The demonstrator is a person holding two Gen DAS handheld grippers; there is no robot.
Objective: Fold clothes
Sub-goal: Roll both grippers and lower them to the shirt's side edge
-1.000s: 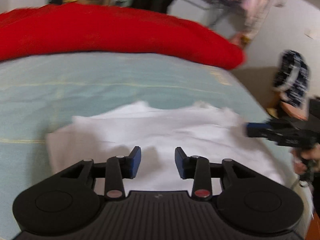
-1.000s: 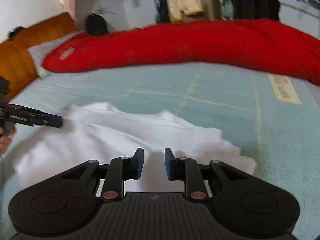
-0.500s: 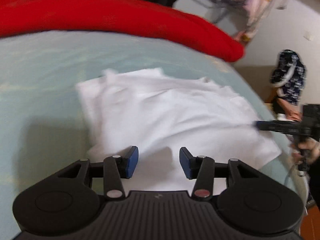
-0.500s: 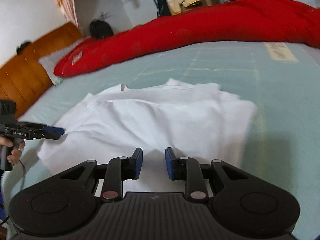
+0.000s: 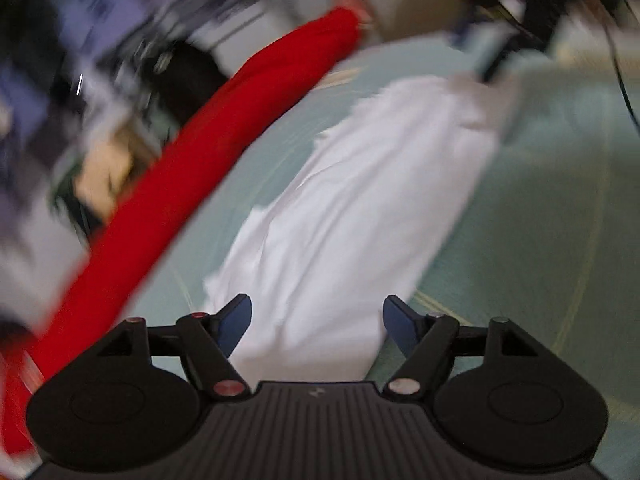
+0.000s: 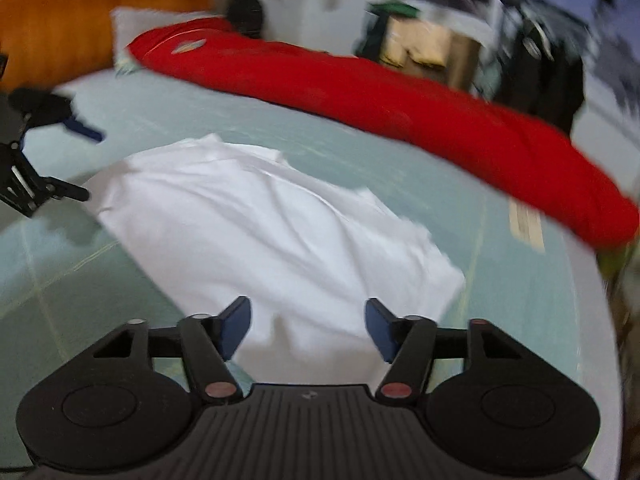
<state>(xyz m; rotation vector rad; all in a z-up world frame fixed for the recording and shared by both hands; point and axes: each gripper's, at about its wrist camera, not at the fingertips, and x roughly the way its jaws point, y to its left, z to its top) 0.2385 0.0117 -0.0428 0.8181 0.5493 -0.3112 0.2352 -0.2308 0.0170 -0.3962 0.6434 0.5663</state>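
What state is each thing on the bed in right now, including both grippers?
White cloth garment: lying spread and wrinkled on the bed, not gripped.
Long red padded quilt: bunched along the bed's far side.
Left gripper: jaws open, empty.
Right gripper: jaws open, empty.

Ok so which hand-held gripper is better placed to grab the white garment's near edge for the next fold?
Probably the left hand-held gripper: open, with the white garment between its fingers. The right hand-held gripper is open over the same cloth, so it's close.
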